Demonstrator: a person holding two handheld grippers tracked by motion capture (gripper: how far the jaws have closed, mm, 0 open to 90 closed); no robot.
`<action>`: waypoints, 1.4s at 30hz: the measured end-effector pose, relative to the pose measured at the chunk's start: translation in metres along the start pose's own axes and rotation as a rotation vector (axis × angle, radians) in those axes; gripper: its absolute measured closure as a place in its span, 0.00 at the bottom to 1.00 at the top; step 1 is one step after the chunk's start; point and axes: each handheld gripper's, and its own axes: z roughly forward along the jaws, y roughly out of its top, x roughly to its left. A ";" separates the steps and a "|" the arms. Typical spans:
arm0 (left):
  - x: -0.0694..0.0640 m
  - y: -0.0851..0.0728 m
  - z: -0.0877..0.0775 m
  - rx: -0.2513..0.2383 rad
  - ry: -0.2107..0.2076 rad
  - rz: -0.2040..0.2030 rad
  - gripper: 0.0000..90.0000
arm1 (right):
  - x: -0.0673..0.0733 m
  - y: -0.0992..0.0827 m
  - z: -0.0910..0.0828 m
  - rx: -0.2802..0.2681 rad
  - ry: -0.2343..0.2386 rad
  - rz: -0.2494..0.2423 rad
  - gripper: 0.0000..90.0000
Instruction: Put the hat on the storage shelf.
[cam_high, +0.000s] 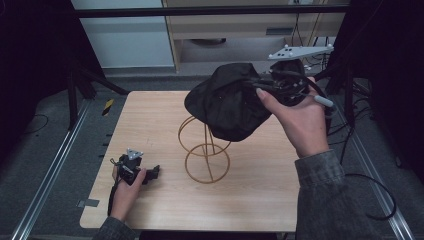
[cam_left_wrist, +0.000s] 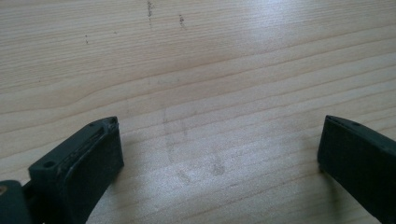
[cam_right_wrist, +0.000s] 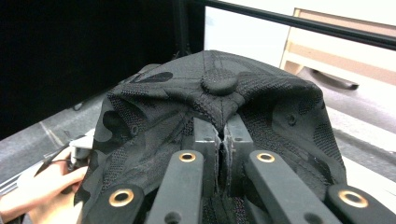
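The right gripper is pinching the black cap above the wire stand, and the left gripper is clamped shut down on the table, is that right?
Not quite: the left gripper is open, its jaws wide apart over the table, as the left gripper view shows. The rest holds.

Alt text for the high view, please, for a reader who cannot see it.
The right tool, shut on a black cap, holds it just above a gold wire stand on a wooden table. The left tool rests open near the table's left edge.
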 end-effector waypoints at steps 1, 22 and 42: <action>0.000 0.000 0.000 0.000 0.000 0.000 0.00 | 0.003 0.001 0.006 0.004 0.012 0.001 0.97; 0.000 0.000 0.000 0.000 -0.002 0.002 0.00 | 0.021 -0.007 0.060 0.092 0.072 -0.010 0.96; 0.000 0.000 0.000 0.001 -0.003 0.004 0.00 | 0.029 -0.029 0.069 0.175 0.090 -0.006 0.96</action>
